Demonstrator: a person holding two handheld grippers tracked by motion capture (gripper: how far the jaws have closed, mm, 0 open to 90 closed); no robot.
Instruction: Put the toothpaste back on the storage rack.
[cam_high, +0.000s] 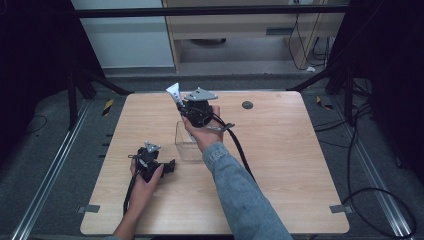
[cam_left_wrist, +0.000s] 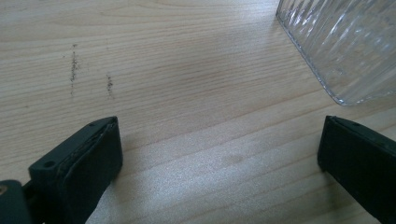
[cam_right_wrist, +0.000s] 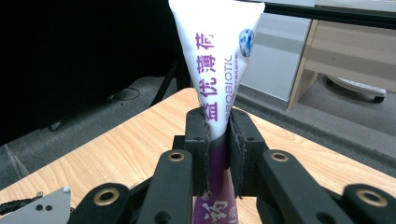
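Right gripper: our fingers clench a white and purple tube, raised at 12 o'clock above the clear ribbed container.
Left gripper: our fingers are released, resting on the wooden surface, at 8 o'clock from the container.

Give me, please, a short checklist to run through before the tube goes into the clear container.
1. Right claw shut on the toothpaste tube: ok.
2. Tube held by its lower part, flat crimped end up: ok.
3. Clear ribbed container standing on the table, just below the right hand: ok.
4. Container's inside free of other things: cannot tell.
5. Left claw open, beside the container and not gripping it: ok.
6. Tube lined up over the container's opening: cannot tell.
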